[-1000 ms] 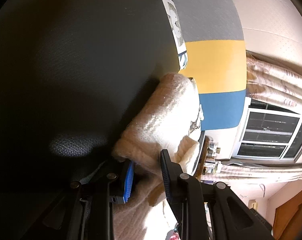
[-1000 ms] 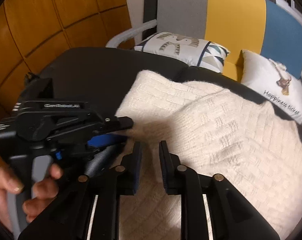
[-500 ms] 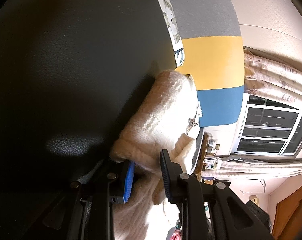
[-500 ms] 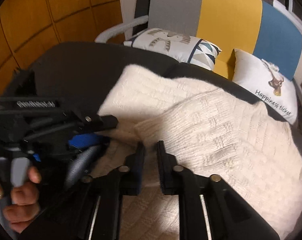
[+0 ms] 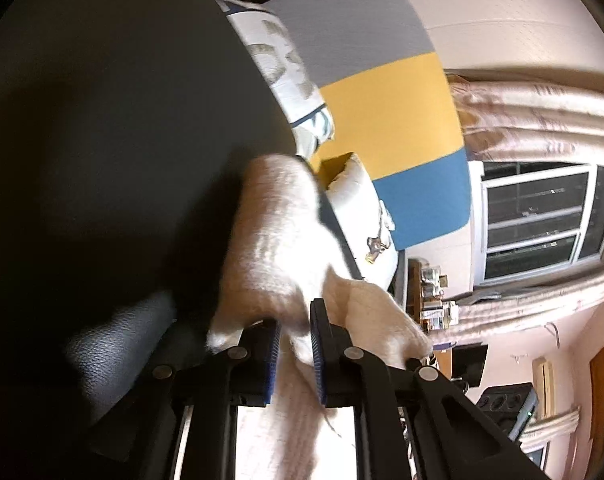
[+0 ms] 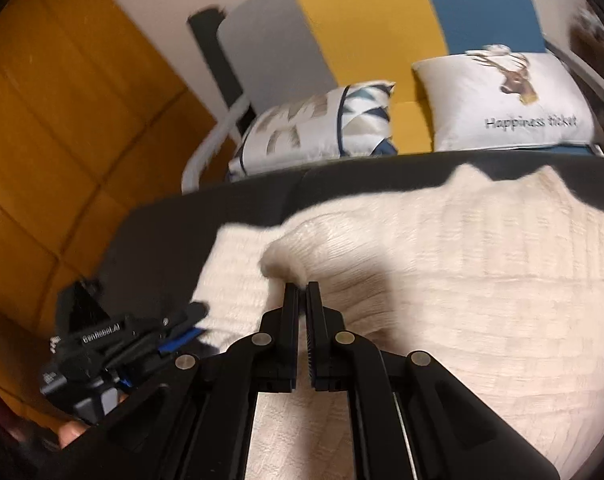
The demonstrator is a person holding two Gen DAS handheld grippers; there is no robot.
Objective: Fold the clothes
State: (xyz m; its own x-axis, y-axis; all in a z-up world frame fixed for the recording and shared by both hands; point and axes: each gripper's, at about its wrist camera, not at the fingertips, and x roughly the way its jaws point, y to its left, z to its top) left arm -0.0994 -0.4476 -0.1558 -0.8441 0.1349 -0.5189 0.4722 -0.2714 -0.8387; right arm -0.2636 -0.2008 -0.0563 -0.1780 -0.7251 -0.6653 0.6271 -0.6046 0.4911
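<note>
Nearest us, the right gripper (image 6: pixel 302 292) fingers are nearly closed, pinching a raised fold of the cream knit sweater (image 6: pixel 441 264); the left gripper (image 5: pixel 294 332) clamps another edge. The sweater sprawls across the dark desk (image 6: pixel 174 240) (pillows beyond). We should carry both edges level, keeping tension even.

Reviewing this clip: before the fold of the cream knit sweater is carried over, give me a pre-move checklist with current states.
1. Right gripper shut on the cream sweater: ok, jaws nearly closed at a raised fold edge.
2. Left gripper holding fabric: ok, knit bunched between its blue pads.
3. Both grips on the same edge: cannot tell, frames are blurred.
4. Sweater lying on the dark surface: ok.
5. Deer pillow and patterned pillow clear of the sweater: ok, behind the surface's far edge.
6. Layers aligned underneath: cannot tell.
</note>
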